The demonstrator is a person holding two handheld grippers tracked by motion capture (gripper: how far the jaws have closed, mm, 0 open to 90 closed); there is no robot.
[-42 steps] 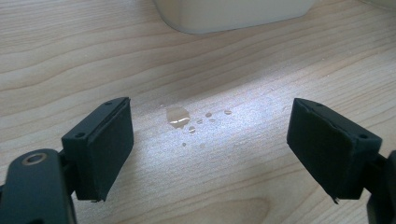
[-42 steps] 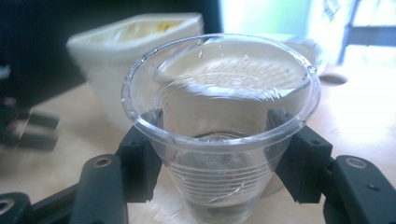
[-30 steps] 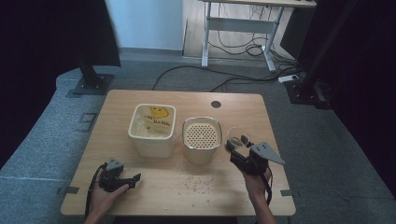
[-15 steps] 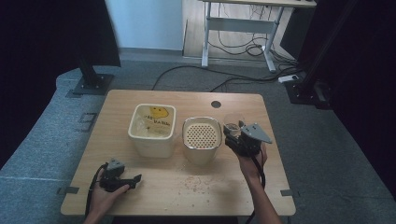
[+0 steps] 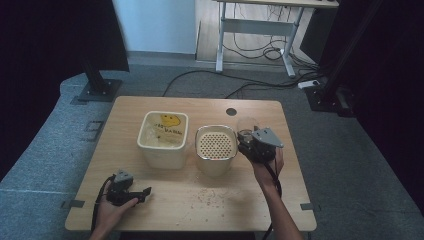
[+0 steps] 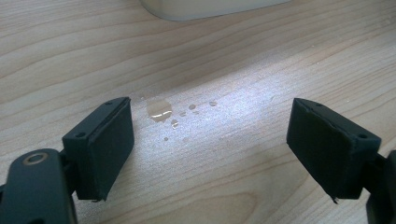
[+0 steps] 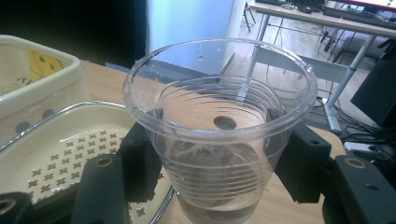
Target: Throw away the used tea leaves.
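Observation:
My right gripper [image 5: 248,140] is shut on a clear plastic cup [image 5: 246,125] and holds it upright beside the right rim of a cream container with a perforated strainer insert [image 5: 216,146]. In the right gripper view both jaws of that gripper [image 7: 219,168] press on the cup [image 7: 219,116], which has a little water at its bottom. The strainer [image 7: 70,154] lies just to the cup's left. My left gripper [image 5: 142,192] rests open near the table's front left. In the left gripper view that gripper [image 6: 210,149] has bare wood and a few water drops [image 6: 159,109] between its jaws.
A cream tub with a yellow smiley label [image 5: 165,137] stands left of the strainer container. Small specks [image 5: 207,195] dot the wooden table [image 5: 150,107] in front of them. A round cable hole [image 5: 231,111] sits at the back. Grey floor surrounds the table.
The right hand has carried the cup away from the person and slightly left, up beside the strainer container. The left gripper has stayed where it was.

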